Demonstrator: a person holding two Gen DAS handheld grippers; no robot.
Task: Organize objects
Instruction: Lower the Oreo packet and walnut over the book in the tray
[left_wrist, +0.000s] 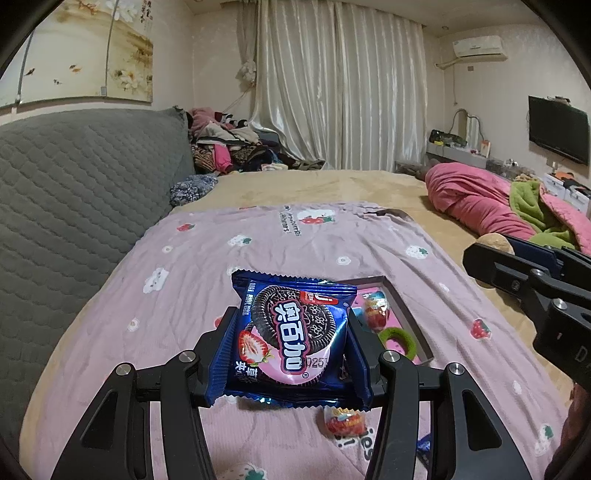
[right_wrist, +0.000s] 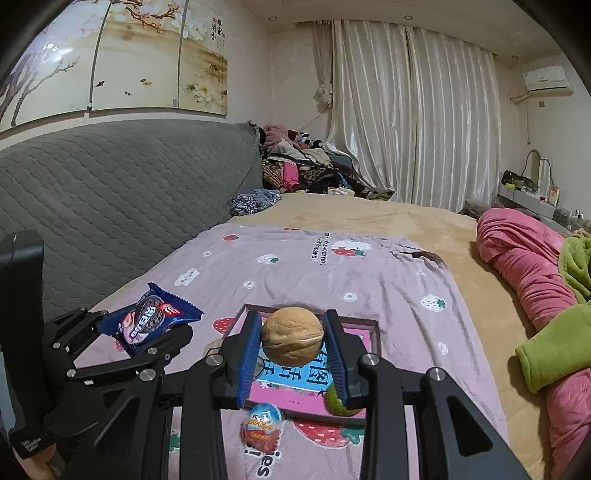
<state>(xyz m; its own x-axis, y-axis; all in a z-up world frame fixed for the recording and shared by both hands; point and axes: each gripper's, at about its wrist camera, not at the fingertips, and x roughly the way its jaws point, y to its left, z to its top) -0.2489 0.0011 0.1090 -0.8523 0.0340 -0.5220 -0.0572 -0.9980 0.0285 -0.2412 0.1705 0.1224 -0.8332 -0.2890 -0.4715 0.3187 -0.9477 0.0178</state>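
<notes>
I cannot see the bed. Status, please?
Left tool shut on cookie packet. Right tool shut on walnut, above pink tray. Nothing blocking.

Shiny blue foil cookie packet (left_wrist: 291, 339) with crimped ends sits between the left gripper's (left_wrist: 291, 347) ribbed blue rubbery-looking fingers (left_wrist: 225, 354), catching the light all over. The right gripper's (right_wrist: 292, 349) matt black plastic arms carry bright metal pivot bolts. Between its fingers is a tan walnut (right_wrist: 292, 335), dull and finely wrinkled with a raised seam. Below the fingers lies a soft, slightly creased pink cotton-looking sheet with strawberry print (right_wrist: 406, 280), plus a glossy foil-wrapped egg-shaped sweet (right_wrist: 261, 426). Just past the fingertips there's a pink flat box with a dark matt rim (right_wrist: 371, 334) and a fuzzy green ring (left_wrist: 400, 339).
</notes>
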